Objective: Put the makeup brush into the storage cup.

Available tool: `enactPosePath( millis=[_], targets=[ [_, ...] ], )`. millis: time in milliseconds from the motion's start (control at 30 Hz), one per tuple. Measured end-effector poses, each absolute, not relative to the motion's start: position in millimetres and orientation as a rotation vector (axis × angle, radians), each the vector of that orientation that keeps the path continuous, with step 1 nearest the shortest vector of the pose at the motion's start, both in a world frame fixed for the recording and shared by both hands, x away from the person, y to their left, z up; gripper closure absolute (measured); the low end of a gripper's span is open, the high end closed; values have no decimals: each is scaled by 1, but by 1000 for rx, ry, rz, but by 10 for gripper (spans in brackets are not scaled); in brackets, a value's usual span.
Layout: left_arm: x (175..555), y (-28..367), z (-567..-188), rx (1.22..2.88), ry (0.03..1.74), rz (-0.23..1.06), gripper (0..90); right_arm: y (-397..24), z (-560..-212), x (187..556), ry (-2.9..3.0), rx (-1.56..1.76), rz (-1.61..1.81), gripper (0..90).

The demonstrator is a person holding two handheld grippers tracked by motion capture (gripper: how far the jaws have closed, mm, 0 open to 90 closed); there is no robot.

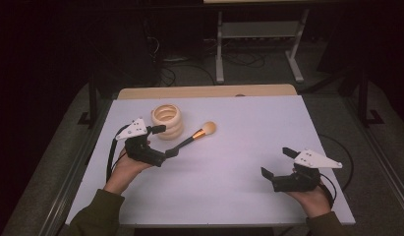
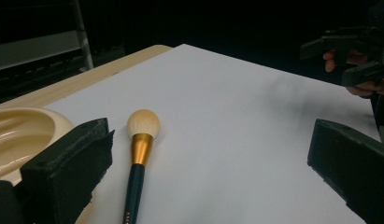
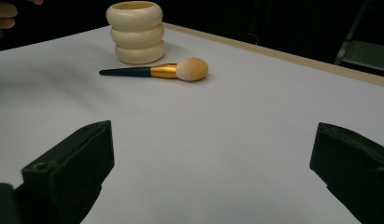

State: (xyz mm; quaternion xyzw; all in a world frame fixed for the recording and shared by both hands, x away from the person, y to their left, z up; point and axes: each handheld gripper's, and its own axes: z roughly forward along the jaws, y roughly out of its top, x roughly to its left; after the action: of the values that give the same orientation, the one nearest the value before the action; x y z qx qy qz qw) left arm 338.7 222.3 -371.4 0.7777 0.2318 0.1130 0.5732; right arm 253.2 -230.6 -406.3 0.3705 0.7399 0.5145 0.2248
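Both grippers count two fingers each, spread wide with nothing between them. We log the left gripper [image 1: 162,141] and the right gripper [image 1: 276,162] over the white worktop [image 1: 239,162]. One makeup brush [image 2: 137,164] lies flat between the left fingers [image 2: 68,170], nearer the left one, head pointing away; faint lettering on its dark handle is too small to read. One cream ribbed holder [image 3: 136,31] stands upright just beyond that same finger, beside the brush.
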Motion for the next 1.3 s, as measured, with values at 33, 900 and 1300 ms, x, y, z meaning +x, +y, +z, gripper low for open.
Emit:
enactPosePath(
  millis=[33, 900, 1300],
  targets=[
    [339, 222, -372, 1823, 547, 261, 0, -231, -406, 253, 2043, 1021, 1419, 0],
    [356, 197, -374, 1851, 513, 249, 0, -230, -407, 253, 2039, 1003, 1423, 0],
    [366, 188, -372, 1845, 502, 247, 0, -230, -407, 253, 2042, 1006, 1426, 0]
  ],
)
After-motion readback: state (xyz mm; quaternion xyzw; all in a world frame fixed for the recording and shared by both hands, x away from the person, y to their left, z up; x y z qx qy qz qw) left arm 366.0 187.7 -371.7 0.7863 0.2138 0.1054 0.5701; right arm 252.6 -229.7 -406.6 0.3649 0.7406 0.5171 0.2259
